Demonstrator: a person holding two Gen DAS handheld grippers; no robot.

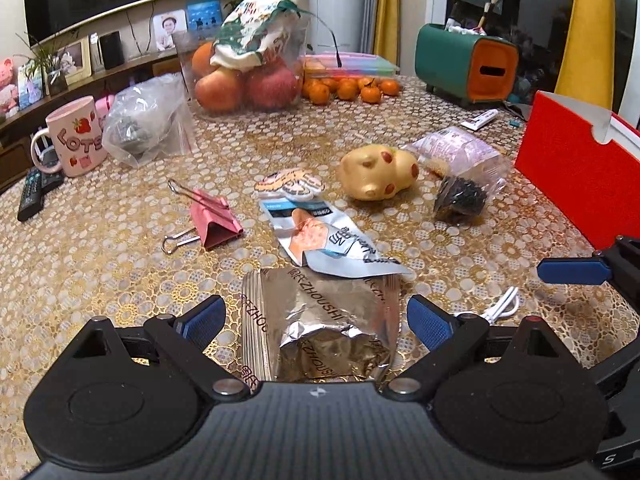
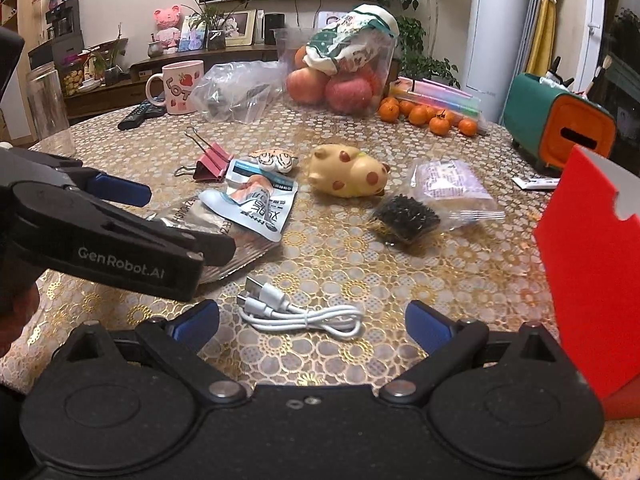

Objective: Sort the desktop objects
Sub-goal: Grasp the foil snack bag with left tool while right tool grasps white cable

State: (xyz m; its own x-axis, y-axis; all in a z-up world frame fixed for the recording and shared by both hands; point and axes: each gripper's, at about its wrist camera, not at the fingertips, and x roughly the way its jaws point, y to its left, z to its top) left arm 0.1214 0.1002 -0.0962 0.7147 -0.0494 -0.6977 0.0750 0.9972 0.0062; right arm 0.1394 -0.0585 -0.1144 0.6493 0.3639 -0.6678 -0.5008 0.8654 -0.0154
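Observation:
My left gripper [image 1: 316, 320] is open, its blue pads on either side of a silver foil snack packet [image 1: 320, 320] lying on the table; it also shows in the right wrist view [image 2: 180, 220]. My right gripper [image 2: 312, 326] is open just above a coiled white USB cable [image 2: 304, 312]. A blue-white snack pouch [image 1: 320, 236], a pink binder clip [image 1: 214, 220], a yellow spotted pig toy [image 1: 378, 174], a tiger-striped toy [image 1: 290, 184], a bag of dark seeds [image 1: 460, 198] and a purple-labelled bag [image 1: 452, 148] lie further out.
A red open box [image 2: 592, 264] stands at the right. A fruit container [image 1: 248, 76], tangerines [image 1: 348, 90], a pink mug [image 1: 74, 136], a clear zip bag [image 1: 148, 120], remotes [image 1: 34, 194] and a green-orange tissue box [image 1: 466, 66] line the far side.

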